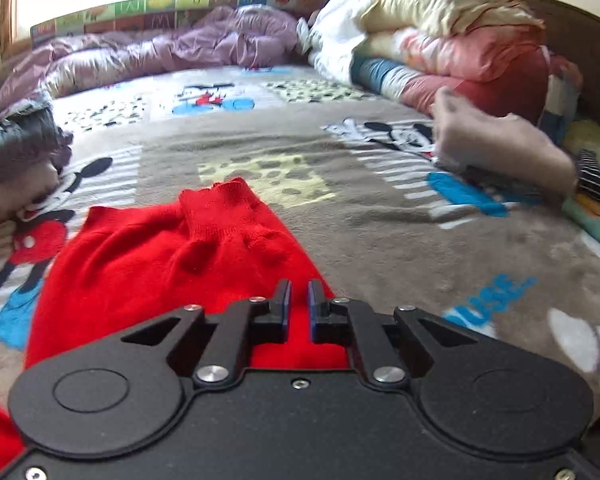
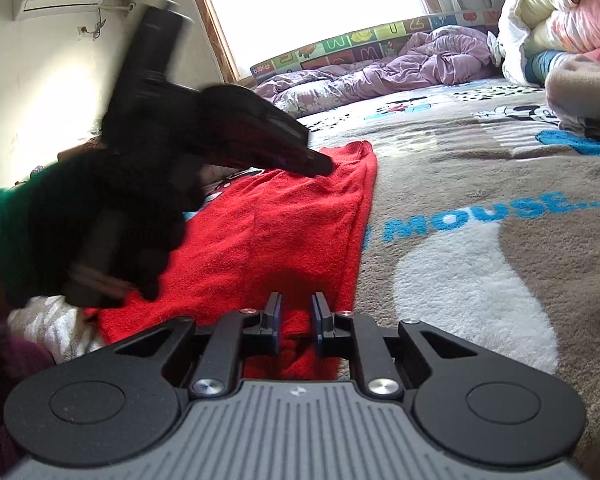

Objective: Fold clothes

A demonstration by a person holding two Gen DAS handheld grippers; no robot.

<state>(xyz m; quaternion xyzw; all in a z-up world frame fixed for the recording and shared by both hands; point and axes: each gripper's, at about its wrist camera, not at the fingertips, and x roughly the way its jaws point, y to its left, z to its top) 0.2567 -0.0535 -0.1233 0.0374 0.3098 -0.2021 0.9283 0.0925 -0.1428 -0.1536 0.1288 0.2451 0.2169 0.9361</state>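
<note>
A red knitted garment (image 1: 160,256) lies spread on the cartoon-mouse blanket (image 1: 380,220), one ribbed cuff (image 1: 220,208) folded up on top. My left gripper (image 1: 299,296) hovers over its near part with a narrow gap between the pads; the cloth shows below the gap and is not pinched. In the right wrist view the red garment (image 2: 292,220) runs away from me, and my right gripper (image 2: 296,316) is shut on a fold of its near edge. The left gripper (image 2: 320,164), blurred and held by a black-gloved hand (image 2: 100,220), has its tips down at the garment's far end.
A folded beige garment (image 1: 500,148) lies on the blanket to the right, near a stack of bedding (image 1: 460,40) against the headboard (image 1: 580,40). A crumpled purple quilt (image 1: 160,52) lines the far side under the window. Grey fluffy cloth (image 1: 16,148) sits at the left.
</note>
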